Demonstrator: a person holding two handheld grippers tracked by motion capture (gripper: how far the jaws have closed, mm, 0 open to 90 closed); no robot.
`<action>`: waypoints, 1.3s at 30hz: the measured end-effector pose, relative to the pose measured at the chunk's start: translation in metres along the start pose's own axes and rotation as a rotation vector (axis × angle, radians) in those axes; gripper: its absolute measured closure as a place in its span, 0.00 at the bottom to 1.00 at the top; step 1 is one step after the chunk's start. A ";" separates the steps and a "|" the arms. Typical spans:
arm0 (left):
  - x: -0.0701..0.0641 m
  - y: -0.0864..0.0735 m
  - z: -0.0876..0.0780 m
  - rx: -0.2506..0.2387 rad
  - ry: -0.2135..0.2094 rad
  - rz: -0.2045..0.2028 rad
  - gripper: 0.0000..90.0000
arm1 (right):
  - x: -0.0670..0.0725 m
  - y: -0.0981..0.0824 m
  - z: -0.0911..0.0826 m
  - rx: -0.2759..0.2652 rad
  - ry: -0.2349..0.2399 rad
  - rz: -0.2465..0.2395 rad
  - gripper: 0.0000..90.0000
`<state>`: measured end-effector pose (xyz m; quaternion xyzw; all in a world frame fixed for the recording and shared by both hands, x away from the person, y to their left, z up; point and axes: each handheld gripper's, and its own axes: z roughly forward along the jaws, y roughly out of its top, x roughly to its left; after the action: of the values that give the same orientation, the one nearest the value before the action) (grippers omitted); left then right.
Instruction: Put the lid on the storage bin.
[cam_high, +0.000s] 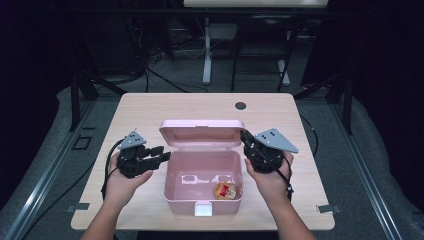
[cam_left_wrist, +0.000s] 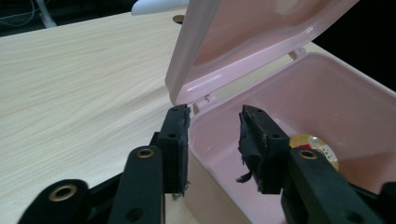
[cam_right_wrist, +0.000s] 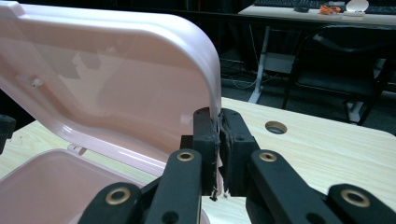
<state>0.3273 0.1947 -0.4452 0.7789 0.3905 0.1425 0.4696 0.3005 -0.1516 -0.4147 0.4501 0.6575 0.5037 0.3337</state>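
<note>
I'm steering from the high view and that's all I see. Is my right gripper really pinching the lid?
Observer: Yes. In the right gripper view, the right gripper is shut on the side edge of the lid.
Operator: What about my left one?
Observer: The left gripper is open. It straddles the wall of the box, with one jaw outside and one inside.
Operator: Do its pads look okay?
Observer: The inside pad is frayed, and a strip hangs loose at its bottom.
</note>
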 end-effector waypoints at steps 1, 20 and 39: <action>0.000 0.001 0.000 -0.005 -0.008 -0.003 0.66 | 0.000 0.000 0.000 0.001 0.001 0.001 0.95; -0.004 0.014 -0.012 -0.037 0.001 0.030 0.62 | 0.000 -0.002 -0.003 0.001 0.012 0.007 0.94; -0.005 0.031 -0.027 -0.087 0.027 0.055 0.69 | -0.002 -0.004 -0.006 0.009 0.032 0.030 0.93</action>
<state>0.3224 0.2001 -0.4043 0.7662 0.3685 0.1826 0.4938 0.2950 -0.1554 -0.4166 0.4531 0.6583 0.5129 0.3135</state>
